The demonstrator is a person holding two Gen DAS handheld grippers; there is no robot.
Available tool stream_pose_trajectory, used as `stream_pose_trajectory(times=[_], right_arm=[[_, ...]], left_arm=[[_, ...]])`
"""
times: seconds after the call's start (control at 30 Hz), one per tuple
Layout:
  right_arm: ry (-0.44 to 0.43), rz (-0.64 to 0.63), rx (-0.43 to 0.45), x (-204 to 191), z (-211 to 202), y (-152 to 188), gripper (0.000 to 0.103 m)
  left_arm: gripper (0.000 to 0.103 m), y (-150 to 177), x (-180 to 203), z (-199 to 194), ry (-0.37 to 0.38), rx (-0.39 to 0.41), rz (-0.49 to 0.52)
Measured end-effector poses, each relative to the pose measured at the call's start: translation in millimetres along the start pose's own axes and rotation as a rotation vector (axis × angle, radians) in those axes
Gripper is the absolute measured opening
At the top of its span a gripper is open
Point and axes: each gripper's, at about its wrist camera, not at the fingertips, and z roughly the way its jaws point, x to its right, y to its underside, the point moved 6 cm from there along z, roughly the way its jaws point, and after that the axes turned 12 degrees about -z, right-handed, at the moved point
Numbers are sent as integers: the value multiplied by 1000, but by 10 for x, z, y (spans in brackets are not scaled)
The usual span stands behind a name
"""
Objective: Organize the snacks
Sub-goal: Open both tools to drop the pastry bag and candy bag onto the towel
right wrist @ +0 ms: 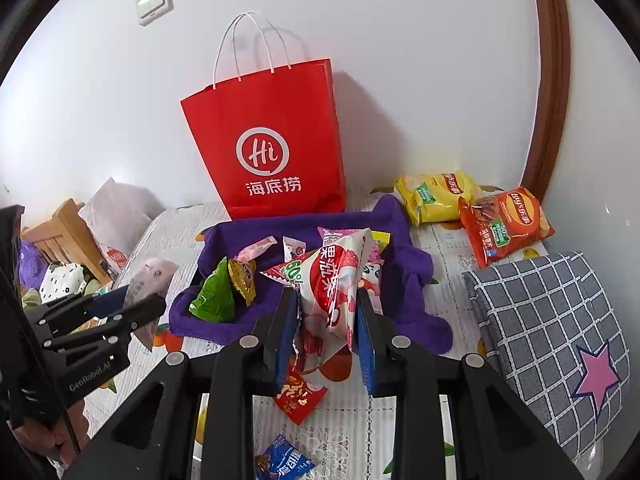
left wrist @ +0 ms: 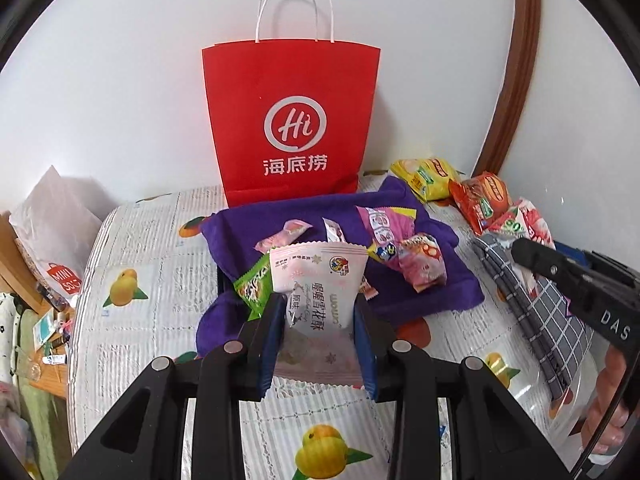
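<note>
Nearest, two grippers are each pinching one packet in front of the purple towel: the left gripper is squeezing a pale pink snack packet, and the right gripper is squeezing a red-and-white pouch. Perhaps six small snacks are lying on the towel, overlapping and hard to count. Behind it, one red paper bag is standing, beside two chip bags.

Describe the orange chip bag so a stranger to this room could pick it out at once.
Start at the tall red paper bag standing against the white wall, then look right past the purple towel to the far corner by the brown door frame. Two chip bags lie there touching; the orange chip bag is the nearer one, partly overlapping the yellow chip bag behind it.
</note>
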Motion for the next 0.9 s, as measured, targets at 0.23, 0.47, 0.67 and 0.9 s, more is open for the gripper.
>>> stream_pose_trajectory(times=[0.23, 0.47, 0.67, 0.9], right_arm=[[-24, -9, -26, -42, 233, -15, 28], [-63, -12, -65, -44, 591, -10, 28], [-110, -22, -100, -124, 976, -33, 28], [-145, -28, -140, -247, 1378, -44, 29]], left_arm=[[32, -71, -64, 130, 3, -5, -29], [32, -127, -81, 419, 21, -29, -48], [32, -249, -172, 654, 21, -39, -66], [32, -396, -249, 914, 16, -60, -67]])
